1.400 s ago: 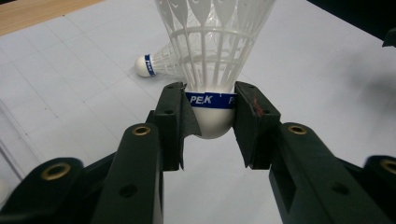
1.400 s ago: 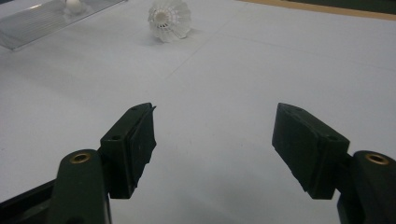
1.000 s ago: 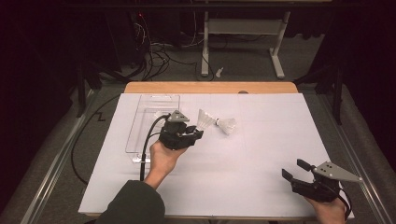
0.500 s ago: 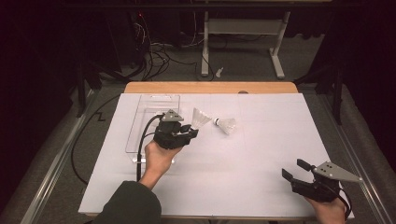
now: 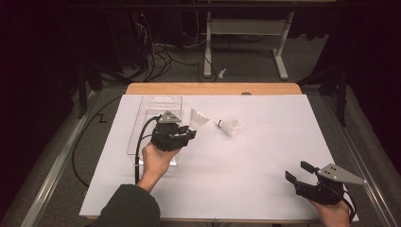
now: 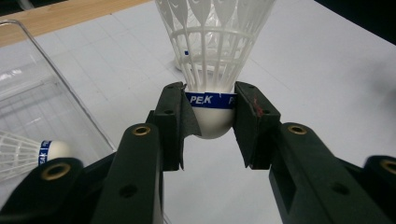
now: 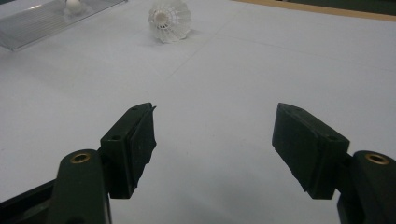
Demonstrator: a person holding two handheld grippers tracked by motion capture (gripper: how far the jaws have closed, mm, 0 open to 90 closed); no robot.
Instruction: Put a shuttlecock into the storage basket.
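The left gripper (image 5: 185,134) clamps a white plastic shuttlecock (image 6: 211,56) by its cork base, both pads pressed against the blue band around the cork, with the skirt fanning up and away from the jaws. In the high view this held shuttlecock (image 5: 198,118) sits just beyond the gripper, close to the right wall of a clear plastic tray (image 5: 161,100) that lies on the white table cover (image 5: 265,142). The left gripper view shows a 2nd shuttlecock (image 6: 28,154) lying on its side inside the tray (image 6: 56,88), cork pointing right. A 3rd shuttlecock (image 5: 229,126) lies on the cover to the right of the held one, apart from it; the right gripper view sees it (image 7: 169,19) far ahead. The right gripper (image 5: 299,172) rests at the near right corner of the table, its jaws spread wide with nothing between them.
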